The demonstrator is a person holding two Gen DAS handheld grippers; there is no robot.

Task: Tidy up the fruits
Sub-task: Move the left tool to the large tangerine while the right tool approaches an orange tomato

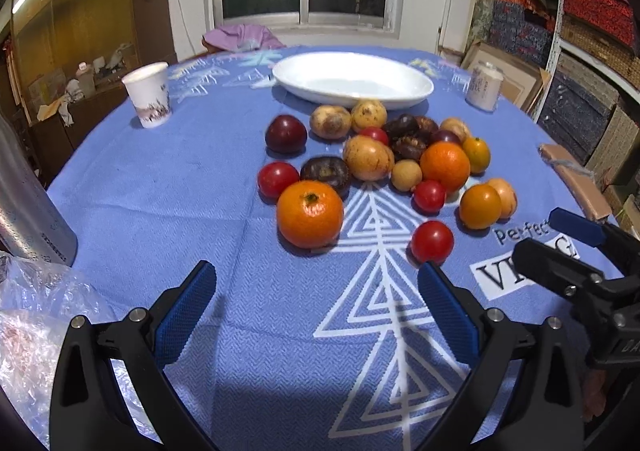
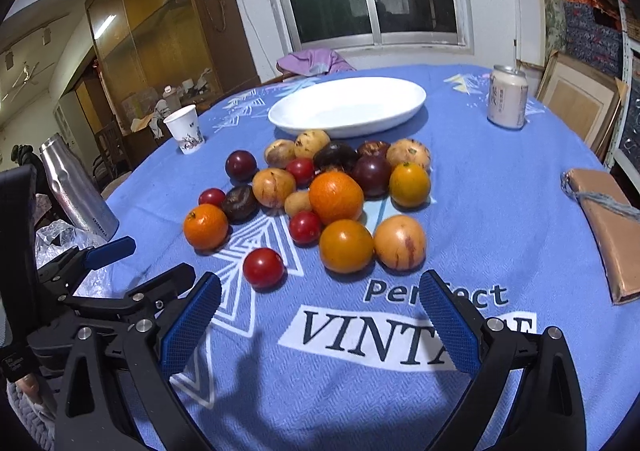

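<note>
Your fruits (image 1: 372, 167) are round, smooth-skinned and light, so expect them to roll and to slip. The small red ones look thin-skinned and likely soft, so close gently; the oranges should bear a firmer squeeze. Take each across its widest middle. They lie in a loose heap at the centre of both views, on the blue-clothed bench (image 1: 160, 187), just below the empty white plate (image 1: 416, 91) at upper centre. They are a mix of orange, red, dark purple and speckled yellow-brown. Your left tongs (image 1: 316, 291) and right tongs (image 2: 320, 299) both stand wide apart and empty. A lone red fruit (image 2: 264, 267) sits nearest, an easy first pick.
</note>
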